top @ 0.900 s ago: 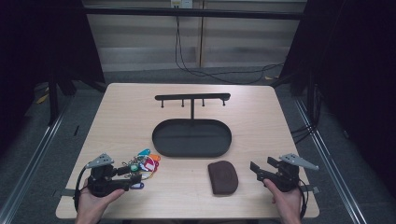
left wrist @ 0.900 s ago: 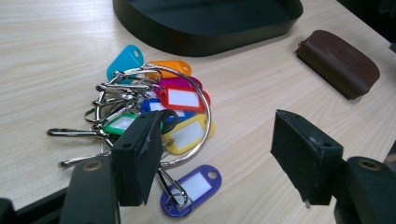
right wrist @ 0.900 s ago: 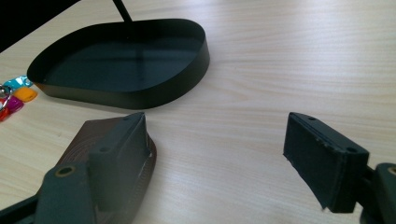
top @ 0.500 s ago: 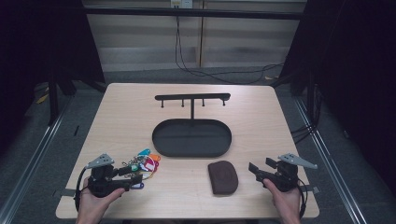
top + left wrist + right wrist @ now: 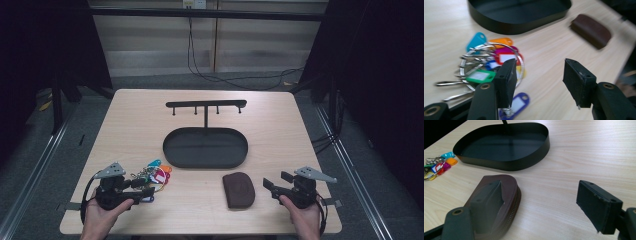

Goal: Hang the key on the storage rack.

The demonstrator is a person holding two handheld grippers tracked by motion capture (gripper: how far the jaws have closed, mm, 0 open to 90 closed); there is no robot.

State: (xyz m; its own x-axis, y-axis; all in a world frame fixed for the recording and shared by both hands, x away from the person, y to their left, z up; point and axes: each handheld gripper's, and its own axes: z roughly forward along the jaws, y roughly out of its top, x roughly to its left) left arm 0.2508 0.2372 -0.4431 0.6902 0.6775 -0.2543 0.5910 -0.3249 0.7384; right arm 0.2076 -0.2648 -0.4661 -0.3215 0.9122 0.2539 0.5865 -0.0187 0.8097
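Note:
A bunch of keys with coloured tags [image 5: 156, 175] [image 5: 491, 57] lies at the table's front left. My left gripper [image 5: 148, 192] [image 5: 540, 67] is open just in front of it, its left jaw over the bunch's edge, nothing between the jaws. A brown zipped pouch [image 5: 238, 189] [image 5: 509, 182] lies flat at the front centre-right. My right gripper [image 5: 269, 184] [image 5: 539, 187] is open beside the pouch, pointing left, with its left jaw over the pouch's right end and bare table between the jaws. The keys [image 5: 436, 167] also appear far left in the right gripper view.
A black oval tray [image 5: 170, 150] [image 5: 519, 25] [image 5: 506, 165] sits mid-table with a black peg rack [image 5: 206, 104] standing on a post behind it. The pouch [image 5: 591, 30] lies off to the right in the left gripper view. Dark floor and rails surround the table.
The right gripper has edged slightly left toward the pouch. The left gripper has hardly moved beside the keys. Both stay open.

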